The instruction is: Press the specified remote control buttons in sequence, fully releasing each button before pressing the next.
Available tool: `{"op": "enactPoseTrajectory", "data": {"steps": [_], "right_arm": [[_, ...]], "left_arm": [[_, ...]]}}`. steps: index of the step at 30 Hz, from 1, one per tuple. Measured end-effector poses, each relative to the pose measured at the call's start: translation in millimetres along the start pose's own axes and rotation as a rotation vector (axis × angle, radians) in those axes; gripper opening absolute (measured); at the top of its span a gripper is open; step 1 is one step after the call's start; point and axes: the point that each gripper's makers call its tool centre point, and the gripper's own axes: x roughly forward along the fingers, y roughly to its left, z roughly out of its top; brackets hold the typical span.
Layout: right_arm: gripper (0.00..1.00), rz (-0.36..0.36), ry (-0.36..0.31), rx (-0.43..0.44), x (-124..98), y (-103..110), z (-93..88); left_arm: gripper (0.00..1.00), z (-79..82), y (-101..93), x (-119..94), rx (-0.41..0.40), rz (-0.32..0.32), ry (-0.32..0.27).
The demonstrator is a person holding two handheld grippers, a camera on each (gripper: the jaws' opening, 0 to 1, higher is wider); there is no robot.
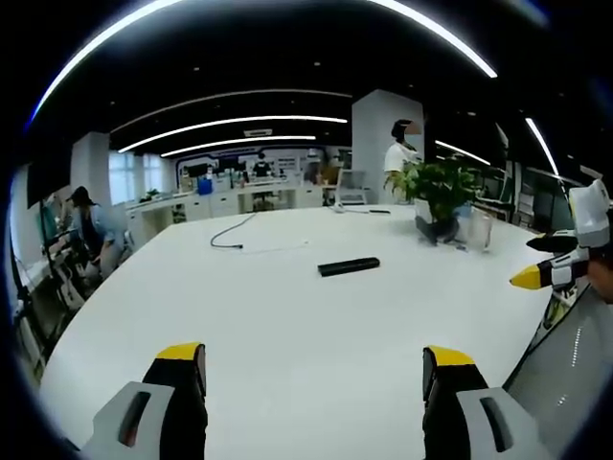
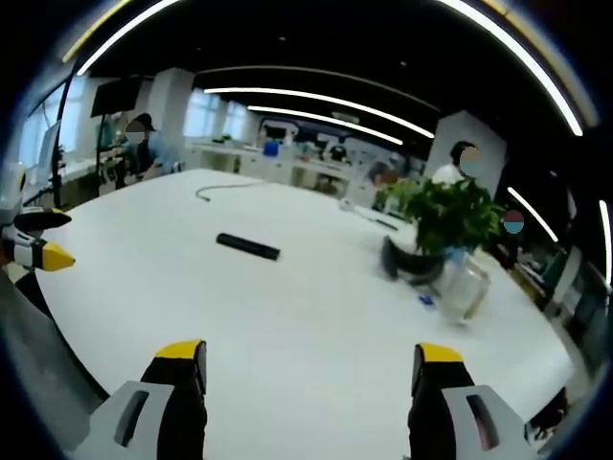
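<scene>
A black remote control (image 1: pixel 349 265) lies flat on the white table (image 1: pixel 287 326), well ahead of my left gripper (image 1: pixel 314 359). That gripper is open, its yellow-tipped jaws wide apart above bare tabletop. In the right gripper view the remote (image 2: pixel 247 246) lies ahead and to the left of my right gripper (image 2: pixel 308 355), which is also open with nothing between its jaws. The right gripper (image 1: pixel 541 261) reaches in at the right edge of the left gripper view. The left gripper (image 2: pixel 48 238) reaches in at the left edge of the right gripper view. Neither touches the remote.
A potted plant (image 2: pixel 450 216) and a clear glass jar (image 2: pixel 465 287) stand on the table's right side. A dark cable (image 1: pixel 230 235) lies at the far end. A seated person (image 1: pixel 86 225) is at the left, and a standing one (image 1: pixel 397 153) is behind the table.
</scene>
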Motion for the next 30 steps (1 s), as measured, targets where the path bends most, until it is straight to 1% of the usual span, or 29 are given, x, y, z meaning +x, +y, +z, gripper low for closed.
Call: {"op": "enactPoseTrajectory", "data": {"steps": [10,24,27,30], "right_arm": [[0.87,-0.001,0.005,-0.006,0.5,0.4,-0.3],[0.86,-0.004,-0.009,0.007,-0.5,-1.1,1.7],[0.85,-0.002,-0.009,0.007,-0.5,-0.7,1.7],[0.85,0.0,-0.01,0.008,-0.5,-0.5,1.8]], "left_arm": [[0.97,0.3,-0.7,0.3,0.001,-0.004,0.001],[0.97,-0.5,-1.4,1.0,0.016,-0.006,0.011],[0.97,-0.7,-3.9,1.5,0.015,-0.019,0.012],[0.97,2.6,-6.3,1.3,0.017,-0.032,0.0]]}}
